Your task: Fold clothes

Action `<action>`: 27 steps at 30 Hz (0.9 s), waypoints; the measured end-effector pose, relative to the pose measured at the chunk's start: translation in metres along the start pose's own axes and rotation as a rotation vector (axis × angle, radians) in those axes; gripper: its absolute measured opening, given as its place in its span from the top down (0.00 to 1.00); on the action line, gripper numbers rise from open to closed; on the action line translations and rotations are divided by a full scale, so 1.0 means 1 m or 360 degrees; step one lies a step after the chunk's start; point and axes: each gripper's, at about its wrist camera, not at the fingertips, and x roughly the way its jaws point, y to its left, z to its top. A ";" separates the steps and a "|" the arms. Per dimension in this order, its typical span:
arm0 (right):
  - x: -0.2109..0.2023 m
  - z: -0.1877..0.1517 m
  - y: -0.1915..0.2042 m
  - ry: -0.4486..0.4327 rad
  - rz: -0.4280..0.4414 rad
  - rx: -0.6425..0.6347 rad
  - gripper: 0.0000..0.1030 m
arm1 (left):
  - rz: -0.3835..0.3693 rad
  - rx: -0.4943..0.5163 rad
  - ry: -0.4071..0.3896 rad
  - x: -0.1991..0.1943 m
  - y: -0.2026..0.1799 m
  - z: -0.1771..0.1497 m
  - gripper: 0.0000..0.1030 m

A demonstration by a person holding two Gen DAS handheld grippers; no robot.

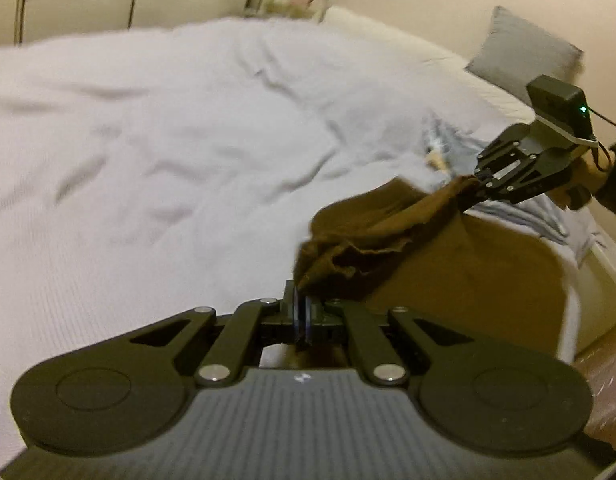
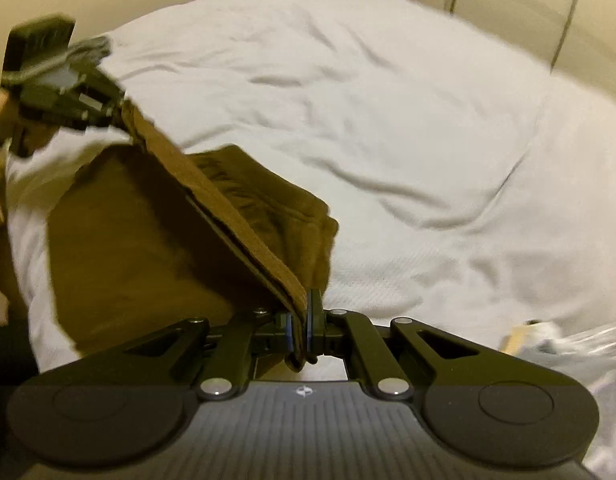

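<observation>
Left tool (image 1: 302,312) and right tool (image 2: 302,320) each pinch an end of one edge of the brown garment (image 2: 148,248), which hangs lifted above the bed (image 2: 428,128), the edge stretched taut between them and the rest draping down at the bed's side. Judging by that, a fold or a spreading-out is in hand; next, the held edge would need to travel level, both grips kept firm. A small pale emblem (image 2: 304,391) marks each tool's body; no writing is legible.
</observation>
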 end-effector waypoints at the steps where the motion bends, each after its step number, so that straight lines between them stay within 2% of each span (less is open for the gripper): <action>1: 0.010 -0.004 -0.007 -0.0003 0.0013 0.0049 0.95 | 0.0007 -0.0022 -0.0004 0.001 0.003 -0.003 0.98; 4: 0.022 -0.013 -0.029 -0.0108 0.0097 0.0247 0.86 | -0.0003 -0.0109 -0.0036 0.000 0.012 -0.010 0.95; 7: 0.020 -0.029 -0.046 -0.0243 0.0231 0.0497 0.85 | -0.0038 -0.0243 -0.0090 -0.002 0.021 -0.013 0.95; 9: 0.021 -0.038 -0.057 -0.0327 0.0280 0.0646 0.85 | -0.0011 -0.0344 -0.0127 -0.003 0.028 -0.012 0.96; 13: 0.019 -0.045 -0.064 -0.0460 0.0227 0.0827 0.83 | 0.0088 -0.0499 -0.0172 -0.005 0.039 -0.012 0.97; 15: 0.020 -0.044 -0.063 -0.0473 0.0094 0.0862 0.83 | 0.0130 -0.0493 -0.0166 -0.007 0.036 -0.009 0.97; 18: 0.005 -0.042 -0.053 -0.0510 -0.0200 0.0835 0.77 | 0.0183 -0.0386 -0.0177 -0.025 0.023 -0.007 0.95; 21: -0.025 -0.047 -0.025 -0.0598 -0.0257 0.0678 0.76 | 0.0274 -0.0136 -0.0188 -0.046 -0.009 -0.010 0.90; 23: -0.043 -0.054 0.005 -0.0629 -0.0326 0.0502 0.69 | 0.0318 0.0067 -0.0211 -0.062 -0.040 -0.019 0.75; 24: -0.051 -0.061 0.025 -0.0642 -0.0371 0.0403 0.65 | 0.0337 0.0177 -0.0227 -0.070 -0.057 -0.026 0.71; 25: -0.056 -0.069 0.044 -0.0657 -0.0404 0.0305 0.63 | 0.0342 0.0237 -0.0223 -0.071 -0.067 -0.030 0.64; 26: -0.061 -0.078 0.064 -0.0672 -0.0436 0.0208 0.56 | 0.0347 0.0295 -0.0218 -0.071 -0.076 -0.034 0.59; 27: -0.067 -0.087 0.084 -0.0687 -0.0467 0.0111 0.53 | 0.0352 0.0353 -0.0213 -0.072 -0.086 -0.038 0.58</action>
